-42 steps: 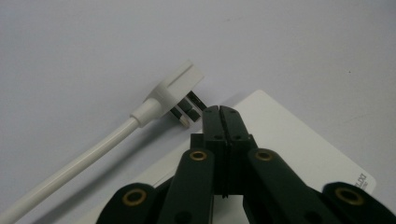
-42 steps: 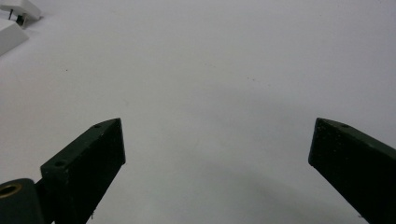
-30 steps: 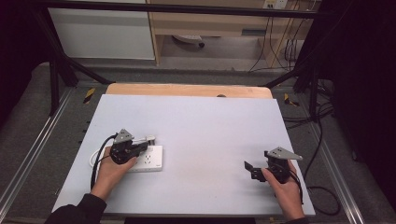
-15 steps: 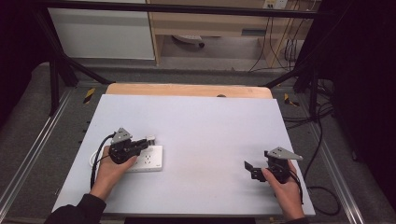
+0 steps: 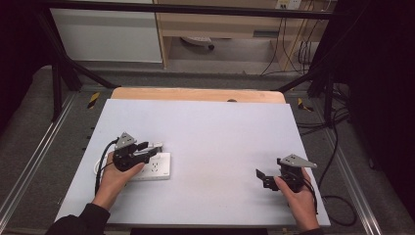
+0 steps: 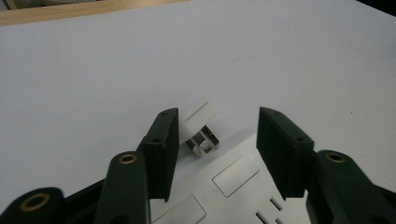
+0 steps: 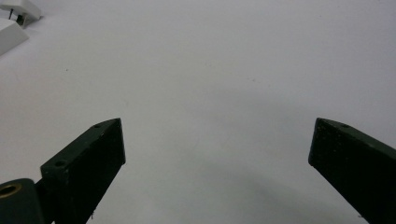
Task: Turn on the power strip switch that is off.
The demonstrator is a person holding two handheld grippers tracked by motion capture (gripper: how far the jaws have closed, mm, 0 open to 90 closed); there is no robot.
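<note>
Hovering released, jaws just opening, left gripper (image 6: 215,154) over small white plastic plug (image 6: 200,122) beside flat white power strip (image 5: 159,167), lower left; right gripper (image 5: 266,178) gaping, lower right.

we saw a white table (image 5: 215,142) with a wooden edge (image 5: 195,94) along its far side. beyond it stood a wooden shelf unit (image 5: 220,24) beside a white panel (image 5: 105,34), with cables (image 5: 293,49) hanging at the right. grey floor (image 5: 29,122) and metal rails (image 5: 39,147) flanked the table.
</note>
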